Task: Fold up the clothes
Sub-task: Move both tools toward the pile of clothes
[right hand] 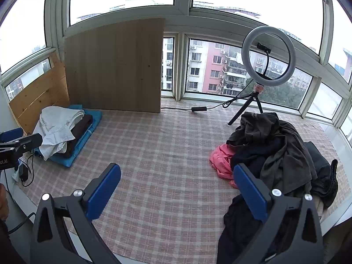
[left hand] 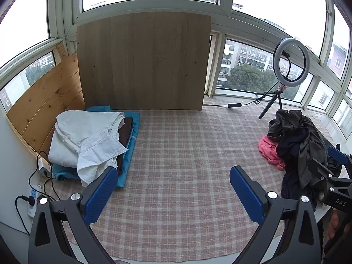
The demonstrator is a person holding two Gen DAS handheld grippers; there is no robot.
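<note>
Looks like you're sitting partway: a neat stack of white, brown and blue folded clothes (left hand: 92,140) is lying mid-left, a dark rumpled heap with a pink piece (left hand: 294,145) is waiting right, and your left gripper (left hand: 173,189) and right gripper (right hand: 177,189) are both hanging wide, holding nothing.

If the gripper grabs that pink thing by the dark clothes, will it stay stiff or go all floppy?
Probably floppy: the pink garment lies crumpled in soft folds. It looks thin, so likely light. Its edge sits under the dark clothes pile, so it may drag them along.
</note>
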